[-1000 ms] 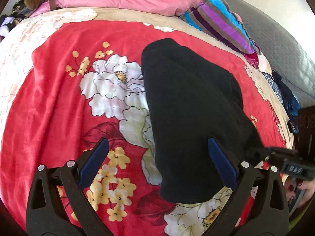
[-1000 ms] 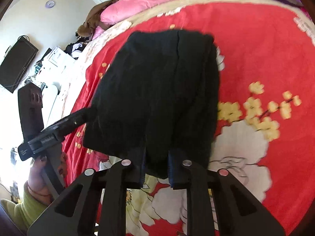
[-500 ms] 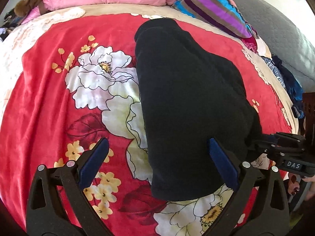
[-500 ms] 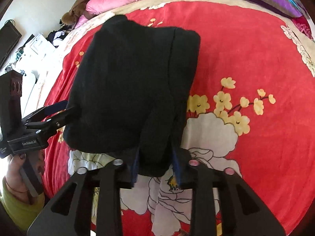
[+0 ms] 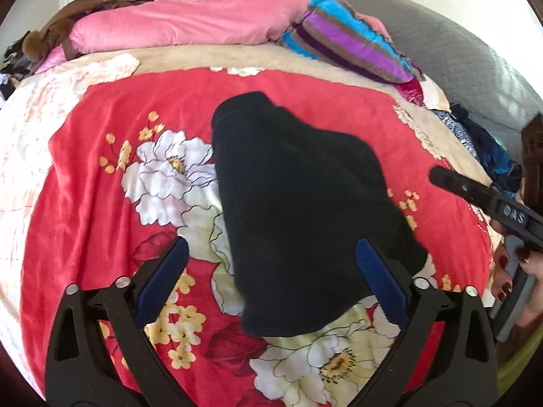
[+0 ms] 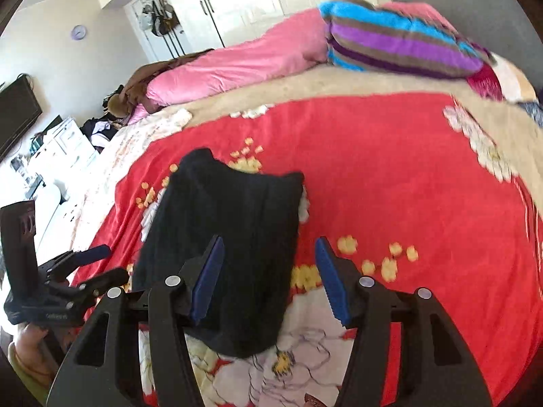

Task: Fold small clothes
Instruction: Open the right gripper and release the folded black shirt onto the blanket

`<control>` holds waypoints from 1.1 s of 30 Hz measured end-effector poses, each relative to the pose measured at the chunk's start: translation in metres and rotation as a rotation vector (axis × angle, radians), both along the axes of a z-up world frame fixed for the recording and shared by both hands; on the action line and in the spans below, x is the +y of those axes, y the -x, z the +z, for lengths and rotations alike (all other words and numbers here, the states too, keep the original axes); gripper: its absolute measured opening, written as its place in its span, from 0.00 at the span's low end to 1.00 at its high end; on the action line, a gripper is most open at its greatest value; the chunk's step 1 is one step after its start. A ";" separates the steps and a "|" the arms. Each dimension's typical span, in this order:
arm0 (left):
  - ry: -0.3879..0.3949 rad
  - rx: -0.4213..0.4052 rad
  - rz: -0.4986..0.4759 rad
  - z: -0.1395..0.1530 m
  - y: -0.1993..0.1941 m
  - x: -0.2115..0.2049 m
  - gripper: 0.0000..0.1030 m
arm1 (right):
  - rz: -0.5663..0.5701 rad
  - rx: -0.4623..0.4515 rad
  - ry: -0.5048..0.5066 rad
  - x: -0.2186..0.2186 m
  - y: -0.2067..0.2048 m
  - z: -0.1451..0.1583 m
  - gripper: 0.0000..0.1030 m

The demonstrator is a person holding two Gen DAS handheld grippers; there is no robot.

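Left wrist view: the left gripper (image 5: 269, 264) was spread wide, its blue-padded fingers (image 5: 163, 279) holding nothing. The black garment (image 5: 302, 224) lay folded on the red floral blanket (image 5: 85, 203) of the bed, its long axis running away from the camera. The garment's near end lay between the two fingers, closer to the right-hand one, and no contact with either pad could be confirmed. The right gripper (image 5: 441, 176) entered from the right edge, clear of the garment; its opening could not be judged in this view. A pink duvet (image 5: 190, 23) and a striped pillow (image 5: 349, 44) lay at the far end of the bed.

Right wrist view: the right gripper (image 6: 269, 271) was parted, with nothing between its fingers (image 6: 331, 281). The black garment (image 6: 230, 230) lay flat on the blanket, its near right portion extending under the gap between the fingers. The left gripper (image 6: 105, 261) showed at the left edge, fingers apart, just beside the garment's left edge. The view was motion-blurred toward the right.
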State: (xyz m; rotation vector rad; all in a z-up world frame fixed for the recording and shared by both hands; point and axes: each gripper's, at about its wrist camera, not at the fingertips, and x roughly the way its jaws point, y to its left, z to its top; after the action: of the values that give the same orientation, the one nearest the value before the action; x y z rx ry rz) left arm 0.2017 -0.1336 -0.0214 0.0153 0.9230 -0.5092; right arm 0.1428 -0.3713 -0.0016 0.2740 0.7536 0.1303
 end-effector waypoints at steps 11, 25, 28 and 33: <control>-0.014 0.117 -0.030 -0.044 -0.010 -0.007 0.60 | 0.095 0.182 0.018 0.037 -0.073 -0.049 0.42; 0.014 0.142 -0.012 -0.050 -0.014 -0.002 0.63 | 0.043 0.148 -0.033 0.024 -0.072 -0.054 0.49; 0.011 0.135 -0.011 -0.045 -0.012 -0.001 0.63 | 0.031 0.116 -0.048 0.021 -0.067 -0.045 0.61; -0.002 0.117 -0.009 -0.039 -0.009 -0.001 0.67 | -0.010 0.066 -0.045 0.016 -0.055 -0.033 0.84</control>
State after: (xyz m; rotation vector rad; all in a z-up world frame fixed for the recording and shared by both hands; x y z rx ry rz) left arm 0.2108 -0.1350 -0.0605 -0.0083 1.0386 -0.5217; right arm 0.1981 -0.3554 -0.0346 0.3257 0.8160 0.1293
